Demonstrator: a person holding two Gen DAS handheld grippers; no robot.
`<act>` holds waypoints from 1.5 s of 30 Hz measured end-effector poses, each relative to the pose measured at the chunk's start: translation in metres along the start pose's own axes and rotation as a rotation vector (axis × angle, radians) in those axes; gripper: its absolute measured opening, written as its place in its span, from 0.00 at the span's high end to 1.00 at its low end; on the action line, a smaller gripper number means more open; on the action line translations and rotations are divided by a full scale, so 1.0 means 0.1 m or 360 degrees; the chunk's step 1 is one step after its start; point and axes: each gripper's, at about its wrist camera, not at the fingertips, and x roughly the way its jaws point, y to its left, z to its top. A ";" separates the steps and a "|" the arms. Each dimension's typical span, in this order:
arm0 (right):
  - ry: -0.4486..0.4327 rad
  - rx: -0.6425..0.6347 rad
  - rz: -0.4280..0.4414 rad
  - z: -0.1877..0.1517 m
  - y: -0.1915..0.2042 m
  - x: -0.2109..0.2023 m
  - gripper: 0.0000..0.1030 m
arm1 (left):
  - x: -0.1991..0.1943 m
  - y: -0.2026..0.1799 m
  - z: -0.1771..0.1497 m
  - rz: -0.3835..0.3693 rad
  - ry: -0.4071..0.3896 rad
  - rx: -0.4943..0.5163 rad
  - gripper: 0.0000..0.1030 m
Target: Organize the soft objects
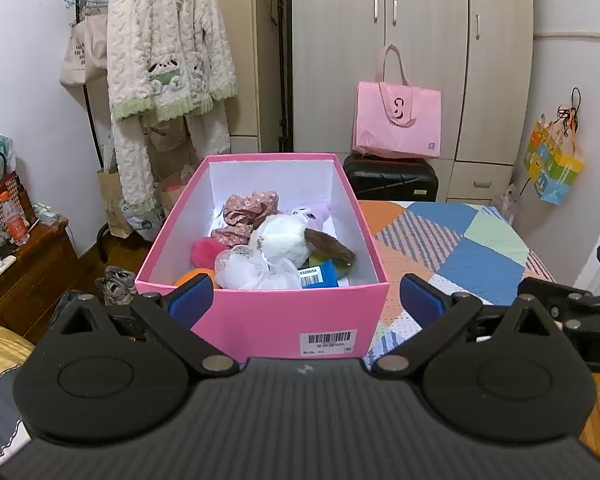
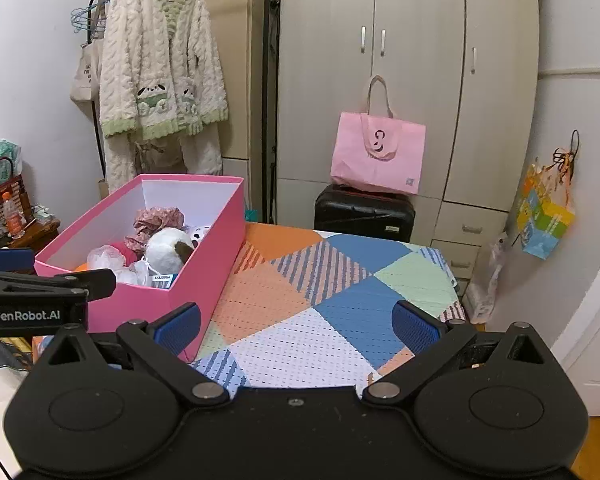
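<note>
Both the left gripper [image 1: 306,300] and the right gripper [image 2: 296,322] are spread wide and hold nothing. The soft objects [image 1: 278,246] lie piled inside the pink box [image 1: 268,312], which stands on the patchwork-covered desk [image 2: 300,300], just ahead of the left gripper.

Lighting: even, soft indoor light, moderately bright; shadows faint. Focus: sharp throughout. Distortion: strong fisheye bending at edges, dark vignette in corners. Glare: mild brightness inside pink box [image 1: 260,316].
</note>
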 end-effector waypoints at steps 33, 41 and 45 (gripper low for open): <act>-0.0173 0.0106 -0.0215 -0.20 -0.18 -0.36 0.00 | -0.25 -0.18 -0.18 0.0000 -0.0131 0.0054 0.02; -0.0181 0.0089 -0.0211 -0.23 -0.15 -0.37 0.00 | -0.25 -0.17 -0.18 0.0020 -0.0137 0.0050 0.02; -0.0187 0.0085 -0.0208 -0.24 -0.14 -0.39 0.00 | -0.24 -0.18 -0.18 0.0034 -0.0131 0.0058 0.02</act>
